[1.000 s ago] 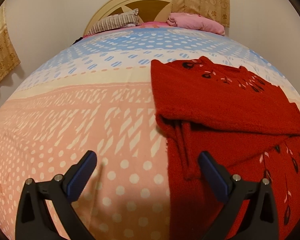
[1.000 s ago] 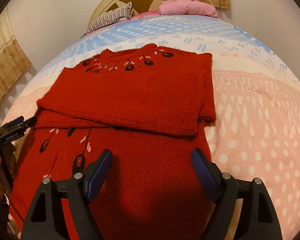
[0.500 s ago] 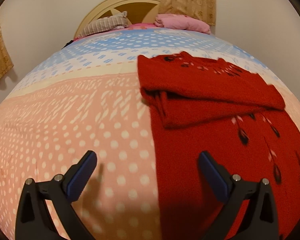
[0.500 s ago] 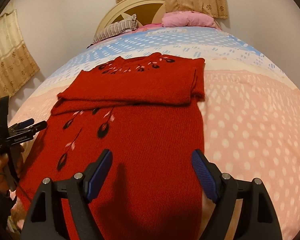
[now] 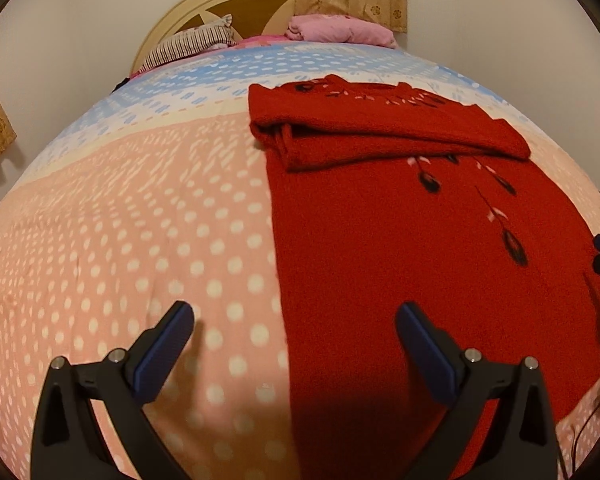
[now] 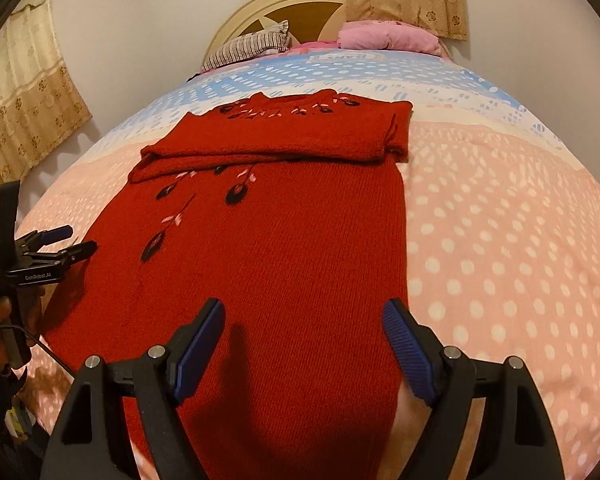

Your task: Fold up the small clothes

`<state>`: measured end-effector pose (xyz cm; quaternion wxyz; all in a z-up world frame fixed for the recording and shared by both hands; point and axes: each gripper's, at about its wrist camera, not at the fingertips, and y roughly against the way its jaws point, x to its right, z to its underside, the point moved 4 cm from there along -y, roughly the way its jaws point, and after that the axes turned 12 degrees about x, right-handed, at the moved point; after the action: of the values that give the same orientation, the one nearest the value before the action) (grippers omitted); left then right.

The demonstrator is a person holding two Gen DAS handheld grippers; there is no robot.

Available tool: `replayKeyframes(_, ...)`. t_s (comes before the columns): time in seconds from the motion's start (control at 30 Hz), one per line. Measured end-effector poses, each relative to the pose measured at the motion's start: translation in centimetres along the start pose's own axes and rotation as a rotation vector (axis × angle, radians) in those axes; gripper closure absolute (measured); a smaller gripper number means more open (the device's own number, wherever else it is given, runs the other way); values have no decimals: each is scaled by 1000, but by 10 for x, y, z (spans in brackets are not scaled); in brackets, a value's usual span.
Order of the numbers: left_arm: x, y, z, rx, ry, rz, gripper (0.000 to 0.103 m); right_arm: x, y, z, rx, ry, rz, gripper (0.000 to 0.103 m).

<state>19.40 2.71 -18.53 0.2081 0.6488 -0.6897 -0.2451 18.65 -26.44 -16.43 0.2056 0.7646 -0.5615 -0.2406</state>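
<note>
Now: sleeves folded in, hem fold pending
Red knit sweater (image 6: 284, 248) lies flat on the polka-dot bedspread (image 6: 500, 240), sleeves crossed over the chest. Left gripper (image 5: 294, 326) released, straddling the sweater's left edge; right gripper (image 6: 302, 320) released above the hem. Next move likely: each pinches a hem corner, lifts toward the collar
</note>
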Motion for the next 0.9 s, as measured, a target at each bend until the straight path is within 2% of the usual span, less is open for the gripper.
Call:
replayKeyframes(0.3, 2, 22, 20, -17, -6, 20, 0, -7, 30, 26, -1, -13, -14, 21)
replayKeyframes(0.47, 1, 32, 32, -28, 5, 36, 0, -8, 47, 41, 6, 16, 12, 21)
replayKeyframes(0.63, -1, 39, 41, -38, 27, 54, 0, 0, 57, 54, 0, -17, 18, 21)
replayKeyframes(0.9, -1, 61, 55, -33, 55, 114, 23, 9, 70, 70, 20, -53, 31, 21)
